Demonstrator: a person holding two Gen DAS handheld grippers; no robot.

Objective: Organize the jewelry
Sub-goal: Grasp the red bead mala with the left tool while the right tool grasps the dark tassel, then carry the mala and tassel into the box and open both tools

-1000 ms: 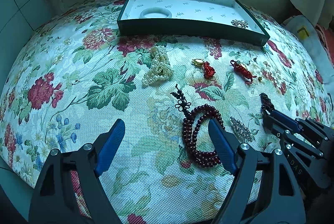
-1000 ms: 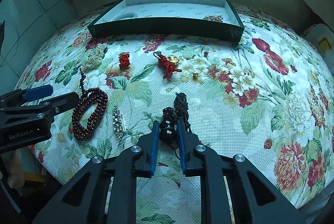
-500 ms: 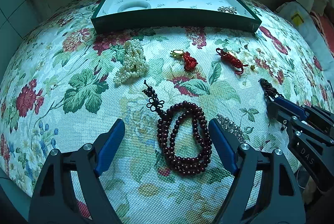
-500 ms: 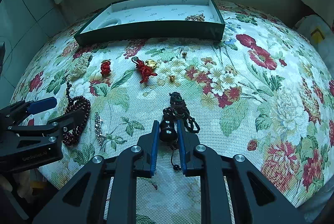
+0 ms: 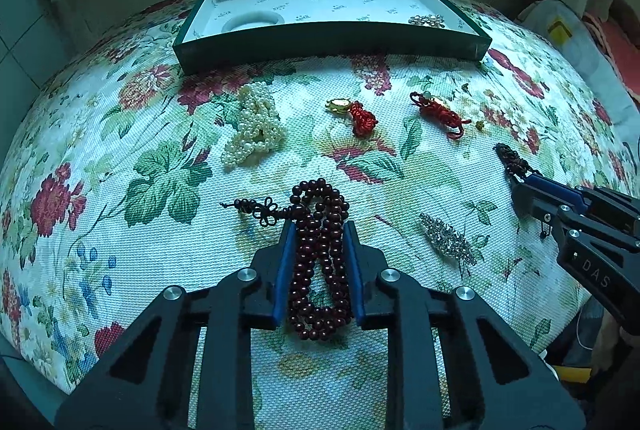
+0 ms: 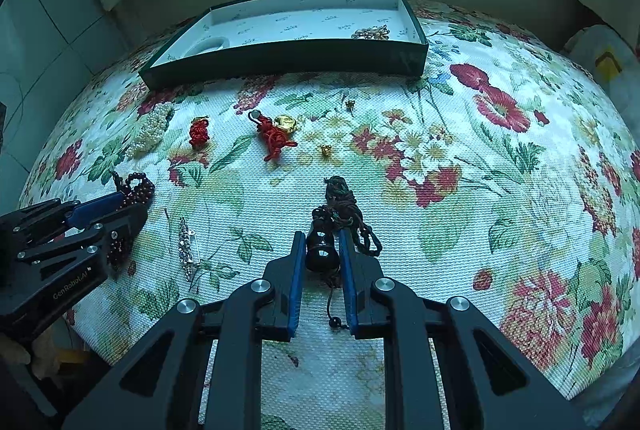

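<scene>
The work is only partly done — judging by the layout, most pieces have yet to go in. The green tray [image 5: 332,41] sits at the far edge of the flowered tabletop [image 5: 120,230] and holds just two things: a white bangle [image 5: 253,22] in its left end and a small glittering brooch [image 5: 426,21] at its right end. Everything else lies out on the cloth. Just in front of the tray are a heap of pearls [image 5: 254,131], a red knotted charm with a gold piece [image 5: 354,113] and a second red cord charm [image 5: 440,113], with two tiny gold bits [image 6: 326,150] further right. A rhinestone clip [image 5: 446,238] lies toward the near edge, between the two tools.

The left gripper [image 5: 318,234] has just been closing, and its fingers [image 5: 285,262] now stand narrow with the dark red bead bracelet [image 5: 318,254] squeezed between the pads; the doubled strands are pinched along their length, the top loop and the knotted tassel poking out ahead of the tips, the bottom loop trailing back toward the camera. It looks to rest on the cloth, not yet lifted.

The right gripper [image 6: 322,238] is likewise narrow — clamped on the dark gourd pendant [image 6: 321,248], whose braided cord [image 6: 344,203] bunches ahead of the tips.

Both pieces are well short of the tray.
</scene>
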